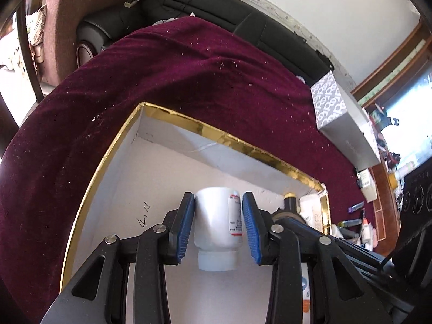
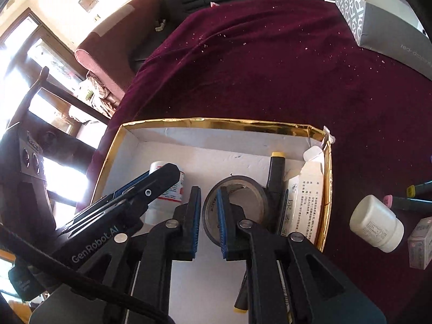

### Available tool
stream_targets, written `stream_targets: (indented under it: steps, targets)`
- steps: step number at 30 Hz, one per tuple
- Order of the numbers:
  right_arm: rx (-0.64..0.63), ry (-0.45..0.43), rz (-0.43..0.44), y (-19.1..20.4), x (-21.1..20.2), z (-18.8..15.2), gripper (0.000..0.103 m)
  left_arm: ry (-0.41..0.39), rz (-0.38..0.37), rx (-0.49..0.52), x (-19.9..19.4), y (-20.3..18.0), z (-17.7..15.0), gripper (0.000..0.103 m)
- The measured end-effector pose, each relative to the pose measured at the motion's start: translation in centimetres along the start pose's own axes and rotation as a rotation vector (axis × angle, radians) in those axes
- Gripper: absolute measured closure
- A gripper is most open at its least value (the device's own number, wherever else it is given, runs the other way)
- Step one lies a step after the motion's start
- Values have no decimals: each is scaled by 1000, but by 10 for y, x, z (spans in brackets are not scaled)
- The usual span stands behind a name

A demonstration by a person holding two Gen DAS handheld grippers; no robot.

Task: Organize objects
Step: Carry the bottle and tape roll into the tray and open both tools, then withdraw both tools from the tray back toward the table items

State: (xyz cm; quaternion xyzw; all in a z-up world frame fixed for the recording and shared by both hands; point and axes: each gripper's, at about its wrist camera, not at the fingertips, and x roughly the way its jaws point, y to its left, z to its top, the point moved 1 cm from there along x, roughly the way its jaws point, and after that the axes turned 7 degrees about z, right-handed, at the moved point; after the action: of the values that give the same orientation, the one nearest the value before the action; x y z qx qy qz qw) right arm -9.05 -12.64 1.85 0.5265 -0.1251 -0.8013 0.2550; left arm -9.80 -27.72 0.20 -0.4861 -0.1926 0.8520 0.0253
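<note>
My left gripper [image 1: 218, 224] pinches a white plastic pill bottle with a red-edged label [image 1: 216, 226] between its blue pads, the bottle lying across the jaws over the floor of the shallow white cardboard box with the gold foil rim [image 1: 172, 113]; my right gripper [image 2: 210, 216] has its jaws nearly together, nipping the wall of a dark roll of tape [image 2: 235, 202], one pad inside the ring and one outside. To finish well I judge I should lower each piece until it rests on the box floor, keep the bottle clear of the tape and the black marker with the yellow cap [image 2: 276, 172], then ease the pads apart without dragging. I cannot tell whether bottle or tape already touches the floor; my own fingers hide the undersides; the printed white carton [image 2: 305, 197] is partly covered; a second white jar [image 2: 376, 222] waits outside on the maroon cloth [image 2: 270, 75], its label too small to read.
</note>
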Motion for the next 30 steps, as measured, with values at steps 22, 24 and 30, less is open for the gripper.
stream_targets:
  steps: [22, 24, 30]
  targets:
    - [6, -302, -20, -30, -124, -68, 58, -259, -75, 74, -129, -54, -88, 47]
    - [12, -306, -16, -31, -126, -73, 58, -253, -68, 43, -128, -55, -96, 47]
    - [11, -353, -8, -37, -144, -96, 46, -275, -70, 40, -145, -66, -117, 47]
